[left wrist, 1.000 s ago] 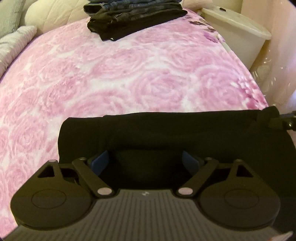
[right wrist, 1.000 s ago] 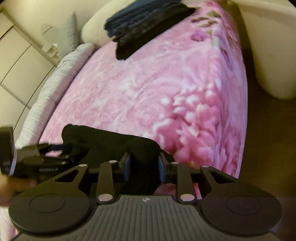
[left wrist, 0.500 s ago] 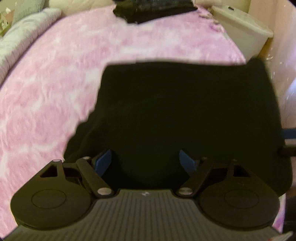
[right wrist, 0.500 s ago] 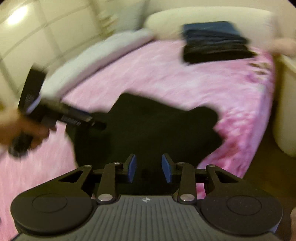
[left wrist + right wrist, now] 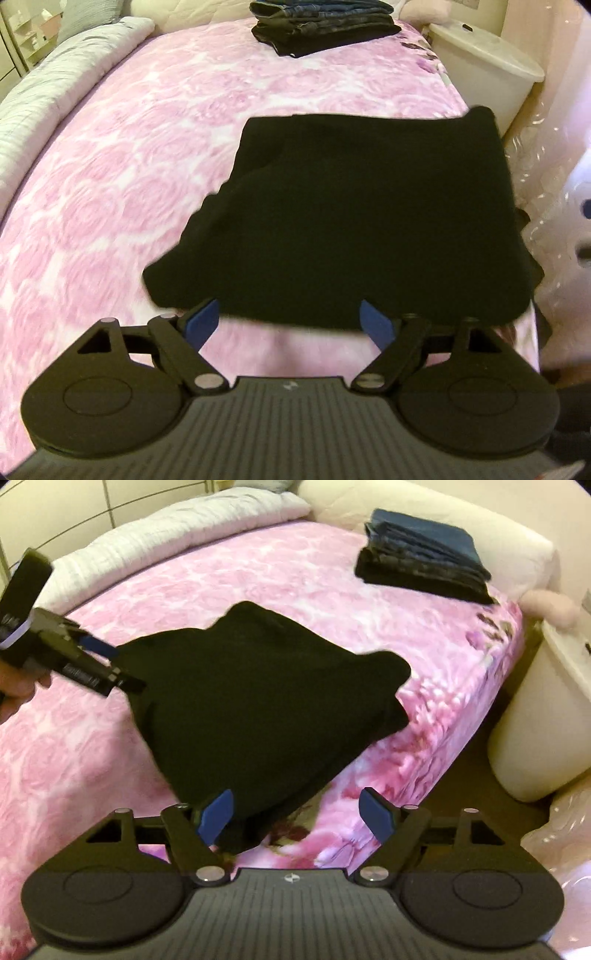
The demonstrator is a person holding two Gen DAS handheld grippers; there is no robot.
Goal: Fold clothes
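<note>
The black garment (image 5: 266, 698) was seen folded on the pink bed (image 5: 155, 590), at 7 o'clock from the folded stack (image 5: 421, 557), released as the right hand-held gripper (image 5: 295, 812) was just opened wide and the left hand-held gripper (image 5: 288, 321) was left wide and empty, so this fold was judged done.

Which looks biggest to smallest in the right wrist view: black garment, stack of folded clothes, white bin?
1. Black garment, though nearness to the camera inflates it.
2. White bin and stack of folded clothes look about alike; the bin is partly cut off, so unranked.
</note>
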